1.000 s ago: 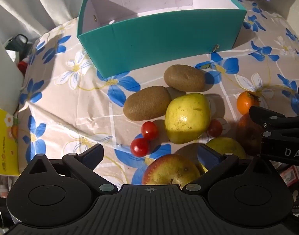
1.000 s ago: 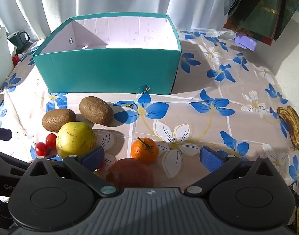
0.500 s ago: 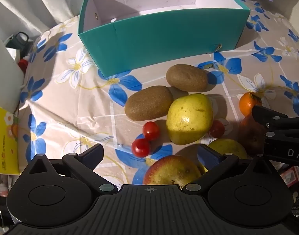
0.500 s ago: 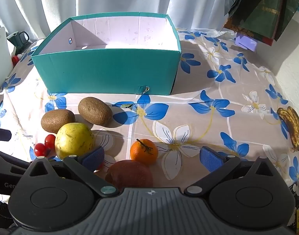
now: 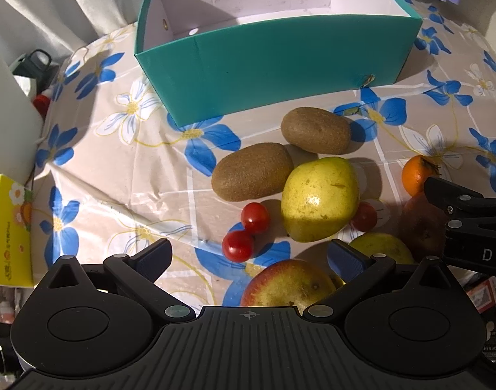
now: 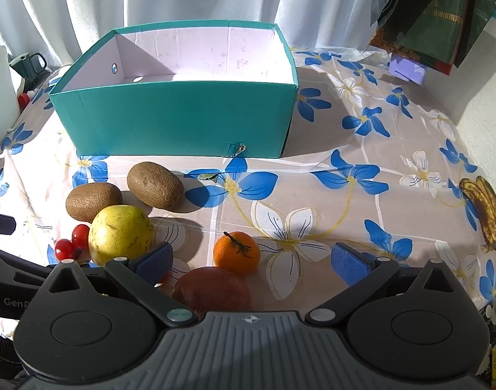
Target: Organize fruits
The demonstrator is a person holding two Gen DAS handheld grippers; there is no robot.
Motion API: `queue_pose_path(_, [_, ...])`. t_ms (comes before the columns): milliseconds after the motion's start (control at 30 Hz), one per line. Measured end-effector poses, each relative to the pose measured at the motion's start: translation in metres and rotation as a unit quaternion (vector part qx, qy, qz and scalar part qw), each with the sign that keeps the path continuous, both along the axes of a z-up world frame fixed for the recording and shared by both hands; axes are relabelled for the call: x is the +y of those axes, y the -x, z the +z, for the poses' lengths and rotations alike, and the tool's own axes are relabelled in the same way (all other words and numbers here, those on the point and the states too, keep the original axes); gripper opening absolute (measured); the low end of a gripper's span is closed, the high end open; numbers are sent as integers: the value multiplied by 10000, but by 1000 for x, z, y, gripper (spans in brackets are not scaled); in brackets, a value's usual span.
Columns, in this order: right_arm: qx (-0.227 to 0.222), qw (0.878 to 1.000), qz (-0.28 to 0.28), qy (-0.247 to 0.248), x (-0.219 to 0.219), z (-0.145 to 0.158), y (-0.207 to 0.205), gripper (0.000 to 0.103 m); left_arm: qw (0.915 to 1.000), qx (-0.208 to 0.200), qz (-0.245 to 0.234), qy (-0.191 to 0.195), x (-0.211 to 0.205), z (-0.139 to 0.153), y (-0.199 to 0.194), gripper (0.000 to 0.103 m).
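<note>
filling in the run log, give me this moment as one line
left gripper: open, over red-yellow apple | right gripper: open, over red fruit | teal box: no fruit seen inside | fruit: on table

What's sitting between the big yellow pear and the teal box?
Two brown fuzzy kiwis lie between the large yellow pear and the open teal cardboard box, best seen in the left wrist view.

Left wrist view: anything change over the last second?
Left tool eased slightly forward and left; fruit sits a little further right in its view. Right tool barely drifted. Nothing gripped or released; both tools open; teal box and fruit unmoved.
</note>
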State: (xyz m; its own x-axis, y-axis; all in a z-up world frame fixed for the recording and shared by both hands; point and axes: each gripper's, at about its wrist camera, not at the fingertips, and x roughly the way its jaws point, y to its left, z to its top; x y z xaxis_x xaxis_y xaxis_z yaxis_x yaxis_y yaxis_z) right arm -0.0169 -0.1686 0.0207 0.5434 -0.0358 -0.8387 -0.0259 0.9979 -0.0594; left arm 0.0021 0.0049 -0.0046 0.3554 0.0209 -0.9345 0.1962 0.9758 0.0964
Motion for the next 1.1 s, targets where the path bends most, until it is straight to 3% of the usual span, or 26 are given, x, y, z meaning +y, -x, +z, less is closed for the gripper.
queue_pose_path(1100, [-30, 10000, 18, 6, -2, 0, 2, 103, 10000, -12, 16, -78, -4, 4, 1, 103])
